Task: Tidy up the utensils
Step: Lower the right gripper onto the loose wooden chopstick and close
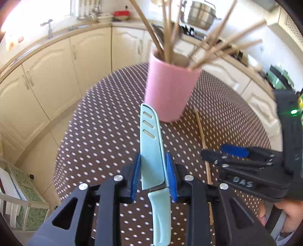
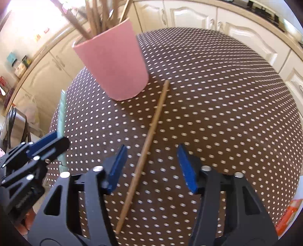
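My left gripper (image 1: 153,160) is shut on a light-blue sheathed knife (image 1: 151,147), blue pads pressing both sides of the sheath, tip pointing at a pink cup (image 1: 170,90) holding several wooden chopsticks (image 1: 168,34). The knife hangs above the brown dotted tablecloth (image 1: 106,121). One loose chopstick (image 2: 147,143) lies on the cloth right of the cup. My right gripper (image 2: 151,151) is open and straddles that chopstick, pads clear of it on both sides. In the right wrist view the pink cup (image 2: 113,62) stands at upper left, and the left gripper (image 2: 47,142) holds the knife (image 2: 62,117) edge-on.
The round table's edge (image 2: 284,132) curves close on all sides. Cream kitchen cabinets (image 1: 47,75) and a counter with a sink ring the table. A steel pot (image 1: 202,13) sits behind the cup. A hand (image 1: 289,213) holds the right gripper's body (image 1: 255,170).
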The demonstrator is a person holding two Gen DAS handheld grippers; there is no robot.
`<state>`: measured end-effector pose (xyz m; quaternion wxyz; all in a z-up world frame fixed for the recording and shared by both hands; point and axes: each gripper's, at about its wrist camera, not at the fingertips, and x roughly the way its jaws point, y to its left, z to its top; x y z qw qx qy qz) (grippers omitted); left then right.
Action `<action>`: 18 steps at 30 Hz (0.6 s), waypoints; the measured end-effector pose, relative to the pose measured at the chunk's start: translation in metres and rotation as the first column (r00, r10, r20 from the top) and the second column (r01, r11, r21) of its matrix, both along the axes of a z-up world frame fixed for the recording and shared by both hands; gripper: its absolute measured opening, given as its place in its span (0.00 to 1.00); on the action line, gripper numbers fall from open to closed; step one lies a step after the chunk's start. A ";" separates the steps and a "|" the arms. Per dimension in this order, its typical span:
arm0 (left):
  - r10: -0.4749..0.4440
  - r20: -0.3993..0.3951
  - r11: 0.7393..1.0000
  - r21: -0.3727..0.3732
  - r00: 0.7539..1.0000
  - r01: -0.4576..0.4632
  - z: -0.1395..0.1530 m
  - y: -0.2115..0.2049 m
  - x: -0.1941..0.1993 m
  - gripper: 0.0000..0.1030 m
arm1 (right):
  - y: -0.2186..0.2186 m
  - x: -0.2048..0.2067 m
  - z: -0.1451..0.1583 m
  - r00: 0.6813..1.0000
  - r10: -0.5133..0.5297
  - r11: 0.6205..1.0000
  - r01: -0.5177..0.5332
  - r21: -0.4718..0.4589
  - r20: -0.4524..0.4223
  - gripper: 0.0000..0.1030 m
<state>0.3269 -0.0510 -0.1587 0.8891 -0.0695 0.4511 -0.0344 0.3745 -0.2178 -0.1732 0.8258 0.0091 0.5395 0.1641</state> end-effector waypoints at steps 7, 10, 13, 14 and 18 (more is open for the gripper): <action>0.034 0.090 0.999 -0.037 0.995 -0.030 0.019 0.030 -0.016 0.25 | 0.020 0.018 -0.003 0.999 -0.005 0.997 0.001 -0.083 -0.046 0.34; 0.038 0.121 0.998 -0.046 0.992 -0.032 0.018 0.036 -0.021 0.25 | 0.026 0.028 -0.003 0.999 -0.009 0.993 0.003 -0.117 -0.049 0.18; 0.038 0.152 0.998 -0.060 0.988 -0.029 0.022 0.039 -0.028 0.25 | 0.022 0.034 -0.003 0.999 -0.012 0.994 0.007 -0.105 -0.044 0.09; 0.038 0.161 0.998 -0.064 0.986 -0.028 0.023 0.039 -0.033 0.25 | 0.019 0.034 -0.003 0.999 -0.015 0.996 0.012 -0.089 -0.041 0.06; 0.030 0.197 0.997 -0.074 0.980 -0.016 0.028 0.040 -0.041 0.25 | 0.000 0.027 -0.004 1.000 -0.026 0.999 0.025 -0.029 -0.015 0.06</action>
